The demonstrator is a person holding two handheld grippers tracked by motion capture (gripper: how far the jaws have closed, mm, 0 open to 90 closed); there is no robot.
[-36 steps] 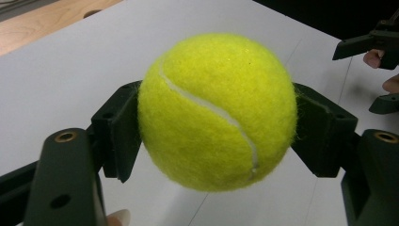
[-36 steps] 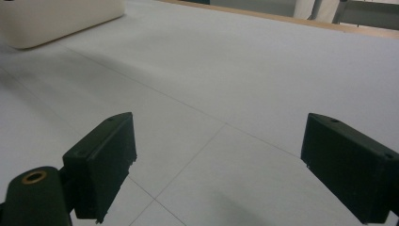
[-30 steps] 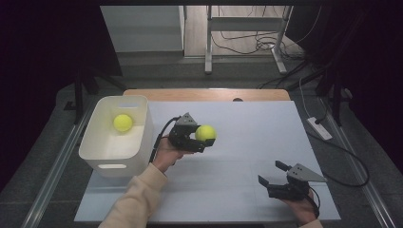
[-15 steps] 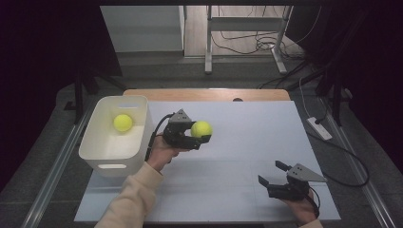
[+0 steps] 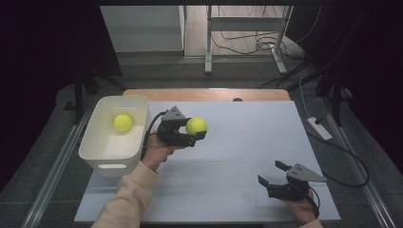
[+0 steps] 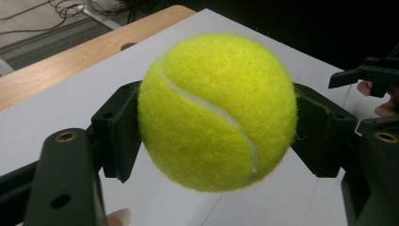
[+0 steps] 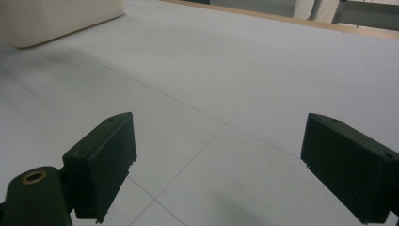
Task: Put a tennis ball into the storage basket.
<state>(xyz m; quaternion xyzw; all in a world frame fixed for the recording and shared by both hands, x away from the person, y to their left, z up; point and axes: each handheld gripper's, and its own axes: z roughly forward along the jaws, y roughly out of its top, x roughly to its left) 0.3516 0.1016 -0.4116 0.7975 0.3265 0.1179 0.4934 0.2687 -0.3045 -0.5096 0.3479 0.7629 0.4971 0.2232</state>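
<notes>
A white bin (image 5: 114,142) sits at the table's left edge with one tennis ball (image 5: 123,122) inside. Just right of the bin, the left gripper (image 5: 192,132) holds a second tennis ball (image 5: 196,126), jaws pressed on both sides, seemingly above the table. The right gripper (image 5: 273,174), far right of the bin, rests with jaws spread and empty.
</notes>
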